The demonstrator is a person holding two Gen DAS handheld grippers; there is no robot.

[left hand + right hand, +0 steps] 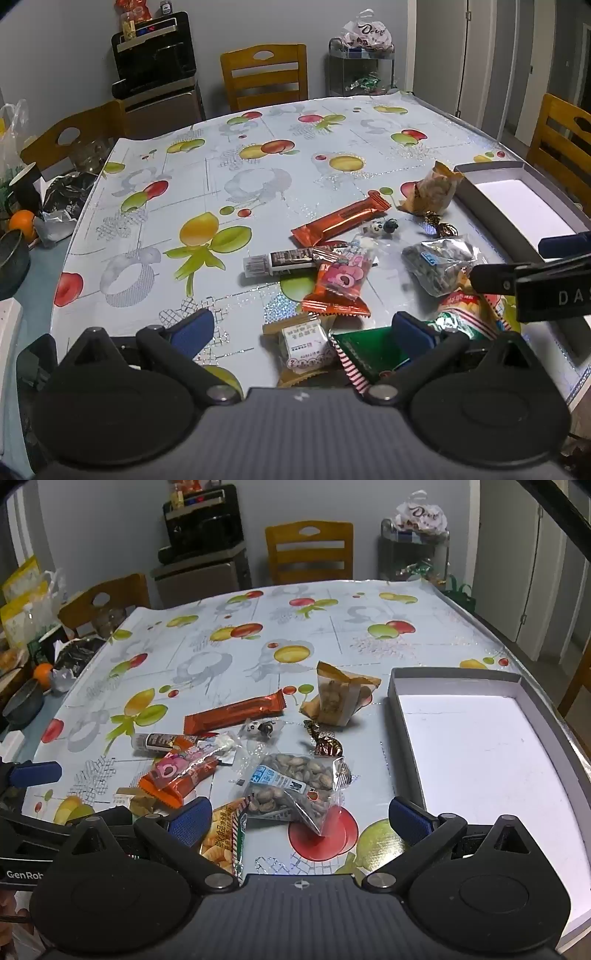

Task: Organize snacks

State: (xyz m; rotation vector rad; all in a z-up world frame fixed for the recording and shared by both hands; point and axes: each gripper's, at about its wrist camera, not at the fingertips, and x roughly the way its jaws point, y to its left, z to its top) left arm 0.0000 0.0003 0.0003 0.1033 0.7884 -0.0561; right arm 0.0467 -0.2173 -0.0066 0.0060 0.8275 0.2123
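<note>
- Your left hand-held gripper (303, 334) is released, fingers spread wide above the snacks at the near edge of the surface (229, 155), grasping nothing.
- Your right hand-held gripper (299, 818) is likewise released, hovering over the bag of seeds (295, 786).
- The grey tray (476, 675) sits at the surface's right edge; the orange bar (236, 712) and the other snacks lie just left of it.
</note>
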